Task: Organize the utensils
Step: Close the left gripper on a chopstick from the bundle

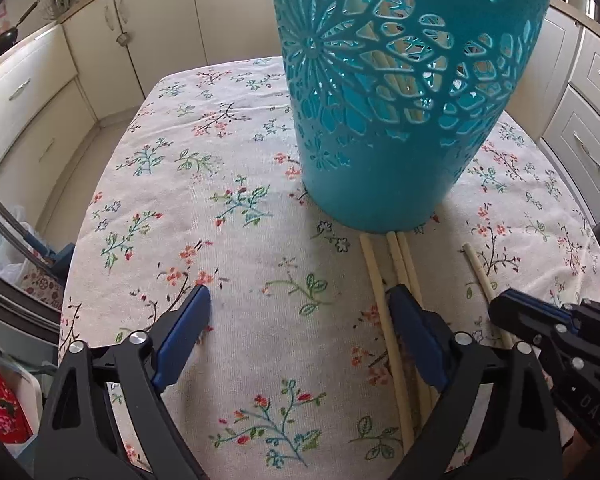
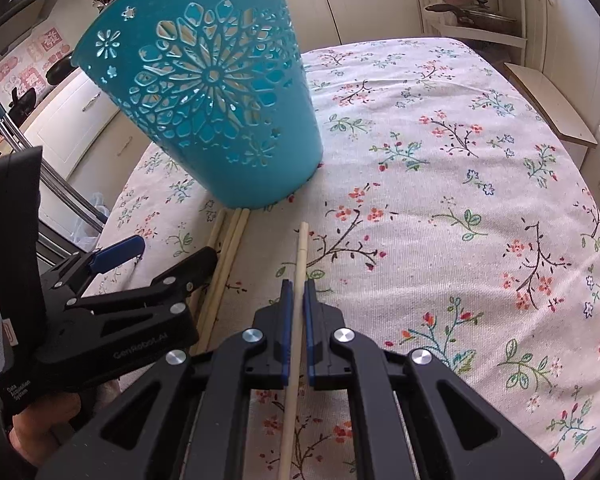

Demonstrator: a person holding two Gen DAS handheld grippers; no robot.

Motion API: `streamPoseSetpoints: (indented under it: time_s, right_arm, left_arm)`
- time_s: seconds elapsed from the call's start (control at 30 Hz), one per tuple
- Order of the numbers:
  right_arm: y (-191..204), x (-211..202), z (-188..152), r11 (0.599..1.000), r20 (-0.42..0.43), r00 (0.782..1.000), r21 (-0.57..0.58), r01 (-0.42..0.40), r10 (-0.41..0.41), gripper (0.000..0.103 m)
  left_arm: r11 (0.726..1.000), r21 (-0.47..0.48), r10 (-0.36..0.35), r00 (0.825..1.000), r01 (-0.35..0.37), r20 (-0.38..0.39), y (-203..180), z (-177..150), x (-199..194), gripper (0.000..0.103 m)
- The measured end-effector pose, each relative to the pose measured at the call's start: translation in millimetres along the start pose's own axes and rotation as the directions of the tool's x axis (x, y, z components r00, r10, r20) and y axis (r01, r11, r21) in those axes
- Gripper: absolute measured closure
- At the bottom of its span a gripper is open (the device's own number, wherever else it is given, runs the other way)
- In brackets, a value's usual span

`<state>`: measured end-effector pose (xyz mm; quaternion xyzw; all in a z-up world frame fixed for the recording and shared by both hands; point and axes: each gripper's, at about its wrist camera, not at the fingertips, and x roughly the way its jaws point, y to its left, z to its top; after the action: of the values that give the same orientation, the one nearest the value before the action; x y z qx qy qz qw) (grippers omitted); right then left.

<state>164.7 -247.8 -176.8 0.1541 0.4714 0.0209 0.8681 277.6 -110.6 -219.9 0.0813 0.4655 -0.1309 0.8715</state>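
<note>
The right gripper [image 2: 296,308] is squeezed shut on one pale wooden chopstick [image 2: 301,256] lying on the flowery tablecloth [image 2: 460,200]. The left gripper [image 1: 300,320] is wide open and empty. I think the stick must next be lifted into the nearby blue plastic basket with flower holes [image 2: 204,92].

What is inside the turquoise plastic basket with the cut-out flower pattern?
Through the cut-outs of the turquoise plastic basket, a few pale wooden sticks show, standing roughly upright; they look like chopsticks. Their count and the basket's bottom are hidden by the solid wall.
</note>
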Motion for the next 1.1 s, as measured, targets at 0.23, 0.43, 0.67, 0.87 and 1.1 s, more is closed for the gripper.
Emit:
streamPoseSetpoints:
  time_s: [0.23,0.43,0.67,0.87,1.1]
  right_arm:
    - [-0.6,1.1,1.0,1.000,0.015,1.000,0.002,0.001,-0.001,0.097]
    - [0.6,3.4,2.8,1.000,0.021,1.000,0.001,0.004,-0.004,0.097]
    - [-0.1,5.0,3.4,1.000,0.029,1.000,-0.002,0.001,-0.001,0.097]
    - [4.9,6.6,2.9,0.999,0.044,0.999,-0.030,0.020,-0.019,0.096]
    - [4.7,7.2,3.7,0.999,0.051,0.998,-0.040,0.026,-0.024,0.096]
  left_arm:
    - [0.997,0.023,-0.073,0.997,0.072,0.031,-2.9,7.7,-1.1,0.087]
    - [0.990,0.058,-0.131,0.991,0.132,-0.013,-2.9,3.8,-3.5,0.095]
    - [0.996,0.077,-0.050,0.998,0.053,-0.037,-15.9,15.7,3.3,0.092]
    - [0.993,0.113,-0.036,0.999,0.037,-0.015,-19.8,10.6,-2.4,0.098]
    - [0.991,0.129,-0.029,1.000,0.028,0.002,-15.4,-0.7,-14.9,0.098]
